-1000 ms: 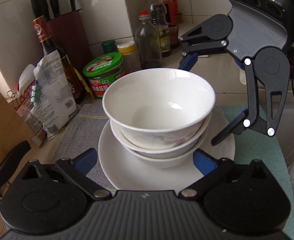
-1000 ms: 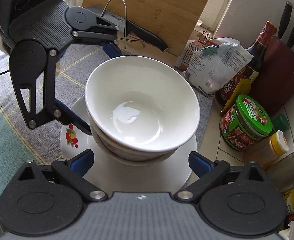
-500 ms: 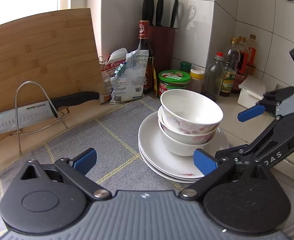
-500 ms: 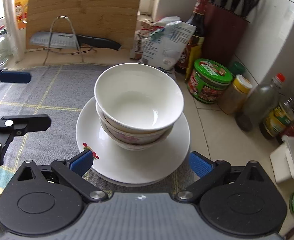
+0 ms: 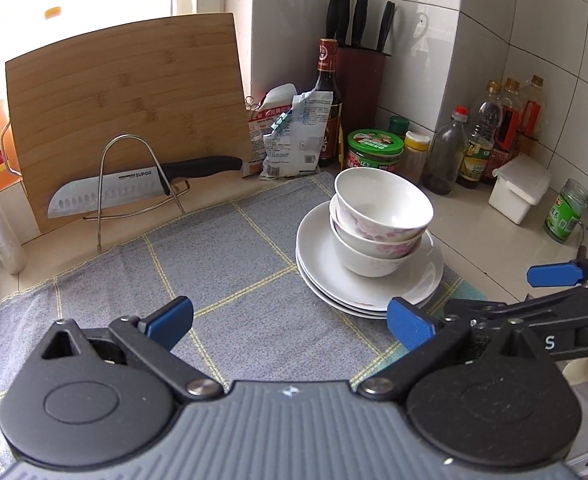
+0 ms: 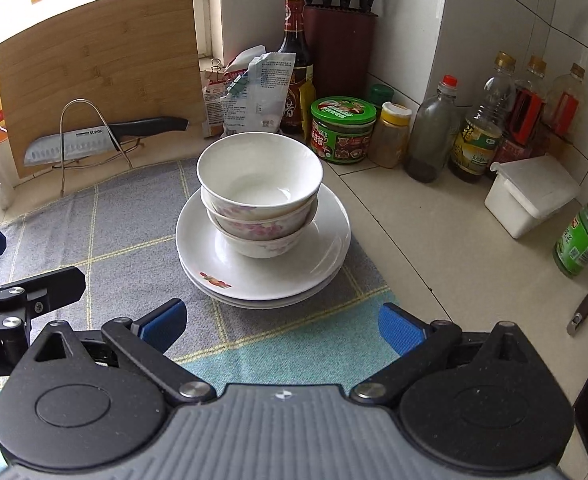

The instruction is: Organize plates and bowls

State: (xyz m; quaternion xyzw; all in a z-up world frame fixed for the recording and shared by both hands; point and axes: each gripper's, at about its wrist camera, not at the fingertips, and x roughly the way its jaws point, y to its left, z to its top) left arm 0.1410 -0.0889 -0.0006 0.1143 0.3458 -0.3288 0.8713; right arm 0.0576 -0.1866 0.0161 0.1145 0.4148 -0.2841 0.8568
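Well, both grippers hang wide open and empty: left gripper (image 5: 289,322), right gripper (image 6: 279,322). Centre frame, three nested bowls (image 6: 259,184) sit on stacked plates (image 6: 261,276) on the grey cloth (image 6: 125,224).

Black linkage arms, blue pads (image 5: 171,316), ribbed grey body, silver screws

Three white bowls (image 6: 259,184) nested upright, the lower two marked with pink floral print on the outer wall, the top one plain inside. Seated centrally on a stack of white plates (image 6: 318,256), the top plate bearing a small red flower motif near its front rim. Whole pile resting on a grey checked cloth (image 6: 125,224).
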